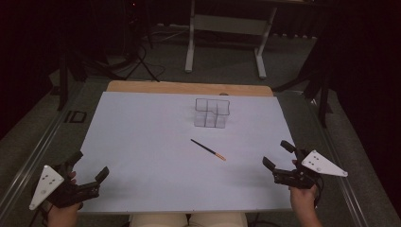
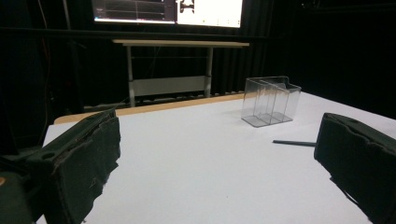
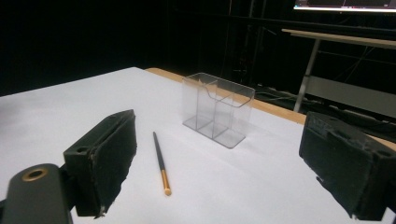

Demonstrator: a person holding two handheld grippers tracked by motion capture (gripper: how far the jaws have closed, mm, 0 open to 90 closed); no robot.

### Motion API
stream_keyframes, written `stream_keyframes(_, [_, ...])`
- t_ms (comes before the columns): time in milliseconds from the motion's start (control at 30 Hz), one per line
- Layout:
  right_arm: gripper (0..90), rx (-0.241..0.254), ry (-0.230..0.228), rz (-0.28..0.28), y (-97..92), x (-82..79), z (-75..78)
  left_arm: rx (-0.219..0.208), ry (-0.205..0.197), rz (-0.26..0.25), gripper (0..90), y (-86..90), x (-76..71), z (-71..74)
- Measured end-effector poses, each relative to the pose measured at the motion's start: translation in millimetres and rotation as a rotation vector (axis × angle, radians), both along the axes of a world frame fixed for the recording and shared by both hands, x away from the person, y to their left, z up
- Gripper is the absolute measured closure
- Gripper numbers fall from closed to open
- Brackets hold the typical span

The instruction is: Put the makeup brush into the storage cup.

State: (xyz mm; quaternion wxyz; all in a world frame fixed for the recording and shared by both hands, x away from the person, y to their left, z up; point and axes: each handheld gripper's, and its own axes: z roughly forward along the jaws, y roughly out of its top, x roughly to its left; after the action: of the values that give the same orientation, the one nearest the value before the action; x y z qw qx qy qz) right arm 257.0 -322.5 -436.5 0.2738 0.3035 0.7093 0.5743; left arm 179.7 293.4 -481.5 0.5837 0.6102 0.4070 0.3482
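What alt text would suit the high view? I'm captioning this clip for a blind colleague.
A thin black brush with a gold-orange end lies on a white table, just in front of an empty clear compartment organizer. At the near corners, a person's hands hold the left gripper and right gripper, jaws open, apart from both things.

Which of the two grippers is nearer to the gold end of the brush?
The right gripper. The brush points its gold tip toward that side; the left gripper is farther off.
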Motion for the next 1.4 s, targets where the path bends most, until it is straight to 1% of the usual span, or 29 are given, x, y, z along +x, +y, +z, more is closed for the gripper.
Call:
stream_keyframes(33, [11.3,0.0,0.002,0.005,-0.3,0.2,-0.3,0.005,-0.001,0.003,1.6,-0.1,-0.1,0.0])
stream_keyframes(167, [11.3,-0.01,0.019,0.008,-0.7,0.8,-1.4,-0.002,-0.001,-0.001,1.6,-0.6,0.7,0.4])
stream_keyframes(300, [11.3,-0.011,0.023,0.012,-1.9,-0.1,-1.1,-0.002,-0.002,0.001,1.6,-1.5,1.3,1.0])
stream_keyframes(400, [11.3,-0.001,0.034,0.015,-2.4,-0.6,0.0,-0.007,-0.005,-0.001,1.6,-1.7,1.7,1.5])
stream_keyframes(500, [11.2,-0.014,0.037,0.018,-1.7,-1.8,0.6,-0.009,-0.009,-0.004,1.6,-2.0,3.2,2.3])
stream_keyframes(533, [11.2,-0.015,0.045,0.018,-1.3,-2.1,1.3,-0.008,-0.008,-0.003,1.6,-2.4,4.2,2.4])
stream_keyframes(600, [11.2,-0.026,0.042,0.01,-0.2,-3.6,2.4,-0.013,-0.007,-0.009,1.6,-3.1,5.8,2.2])
stream_keyframes(667, [11.2,-0.031,0.063,0.01,2.2,-3.2,2.5,-0.011,-0.005,-0.016,1.6,-3.9,7.0,1.8])
stream_keyframes(700, [11.2,-0.039,0.067,0.005,3.6,-3.0,2.1,-0.01,-0.004,-0.02,1.6,-4.6,7.0,1.7])
stream_keyframes(767, [11.2,-0.036,0.075,0.011,5.3,-3.1,2.0,-0.006,-0.006,-0.03,1.6,-5.3,6.1,2.2])
stream_keyframes(867, [11.2,-0.03,0.085,0.032,12.1,-5.7,6.5,-0.004,-0.012,-0.036,1.6,-5.6,5.1,3.3])
stream_keyframes(900, [11.2,-0.038,0.088,0.025,13.8,-6.1,8.2,-0.003,-0.015,-0.039,1.6,-5.8,5.2,3.2])
stream_keyframes(933, [11.2,-0.045,0.085,0.026,15.1,-5.4,10.3,0.002,-0.014,-0.041,1.6,-6.1,5.4,2.8])
stream_keyframes(1000, [11.2,-0.043,0.087,0.033,16.3,-4.8,12.7,0.003,-0.012,-0.046,1.6,-6.1,5.0,2.2])
stream_keyframes(1067, [11.2,-0.05,0.082,0.04,20.1,-3.5,18.7,-0.005,-0.011,-0.048,1.6,-5.8,4.5,2.5])
stream_keyframes(1100, [11.2,-0.049,0.087,0.042,21.2,-2.8,20.2,-0.011,-0.014,-0.047,1.6,-6.1,4.3,2.9])
stream_keyframes(1167, [11.2,-0.042,0.105,0.056,24.1,-0.5,23.1,-0.006,-0.017,-0.049,1.6,-6.5,4.3,3.5])
stream_keyframes(1267, [11.2,-0.074,0.118,0.071,30.3,5.1,27.0,-0.004,-0.013,-0.054,1.6,-7.2,5.4,3.0])
stream_keyframes(1400, [11.2,-0.09,0.14,0.096,35.2,14.3,32.2,-0.004,-0.011,-0.057,1.6,-7.7,5.4,3.2])
